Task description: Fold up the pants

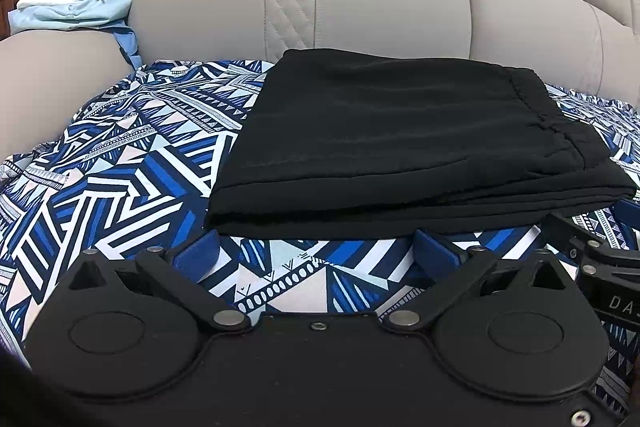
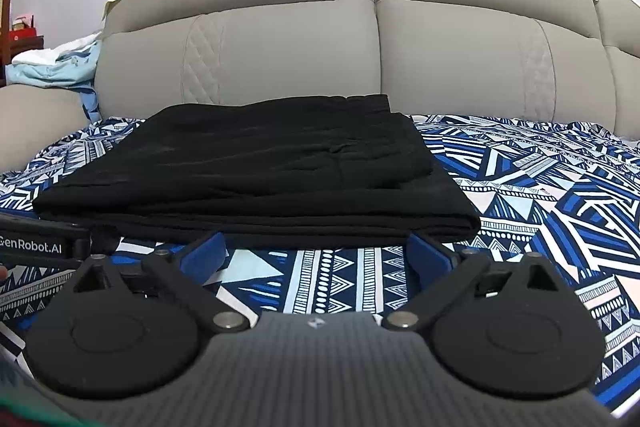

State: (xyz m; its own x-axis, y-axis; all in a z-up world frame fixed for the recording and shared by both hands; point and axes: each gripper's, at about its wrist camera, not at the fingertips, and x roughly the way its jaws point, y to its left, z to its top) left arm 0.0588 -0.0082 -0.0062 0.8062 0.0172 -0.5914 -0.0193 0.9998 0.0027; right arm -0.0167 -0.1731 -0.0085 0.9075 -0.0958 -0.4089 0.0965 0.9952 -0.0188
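While both grippers sit low over the sheet [image 1: 120, 155], each points toward the folded pants [image 1: 400, 139]. Left gripper [image 1: 316, 251]: level, blue fingers [image 1: 198, 253] spread wide, nothing between them; tips just short of the near folded edge of the pants, at lower centre of the left wrist frame. Right gripper [image 2: 316, 251]: same level pose, fingers [image 2: 426, 253] spread wide and empty, tips just beside the near edge at lower centre of its own frame. Whether any tip touches the cloth cannot be told. Pants, black, lie in a flat stacked rectangle on the blue-and-white patterned sheet, mid-frame in both views, gathered waistband toward the right in the left wrist view. Grey padded headboard [image 2: 360, 47] fills the upper half behind them. Pale blue clothes [image 1: 76, 7] are heaped at upper left. The right gripper's body shows at the right edge of the left wrist frame, close alongside.
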